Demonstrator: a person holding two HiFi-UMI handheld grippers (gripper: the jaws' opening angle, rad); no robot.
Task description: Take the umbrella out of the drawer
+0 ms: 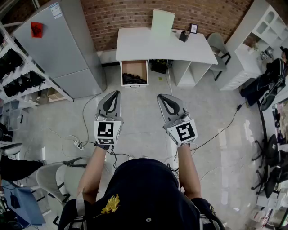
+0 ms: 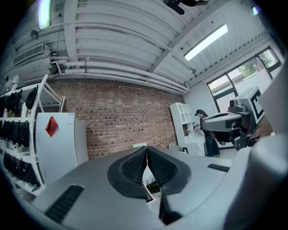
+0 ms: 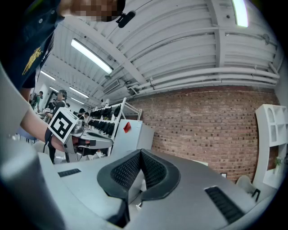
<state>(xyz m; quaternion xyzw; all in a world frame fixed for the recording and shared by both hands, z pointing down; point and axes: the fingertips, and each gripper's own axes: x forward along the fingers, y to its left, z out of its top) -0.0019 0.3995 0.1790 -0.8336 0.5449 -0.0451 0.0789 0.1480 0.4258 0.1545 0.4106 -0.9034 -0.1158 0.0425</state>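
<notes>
**Desk:** What fills your head view?

**Me:** Mostly pale floor [image 1: 135, 134], with a brick wall [image 1: 135, 13] across the top. A grey refrigerator [image 1: 58, 49] stands at the left against that wall. The white counter [image 1: 162, 45] is just to its right.

**Desk:** And the drawer?

**Me:** The drawer [image 1: 135, 67] sits under the counter's left end, pulled out toward me with its brown bottom showing. On the counter's back edge I see a pale green board [image 1: 162, 22] standing upright.

**Desk:** Where are your tools?

**Me:** I hold my left hand-held gripper [image 1: 117, 93] and my right hand-held gripper [image 1: 160, 96] side by side over the floor. Both are level and aimed at the counter, well apart from the drawer.

**Desk:** Their jaws?

**Me:** Together on both. In each gripper view the ribbed black pads meet at the tips with nothing caught between them.

**Desk:** The umbrella?

**Me:** A dark bundle lies in the near part of the open drawer, and I take that for the umbrella [image 1: 134, 80]. It is too small for me to make out any detail. Neither hand-held gripper touches it.
</notes>
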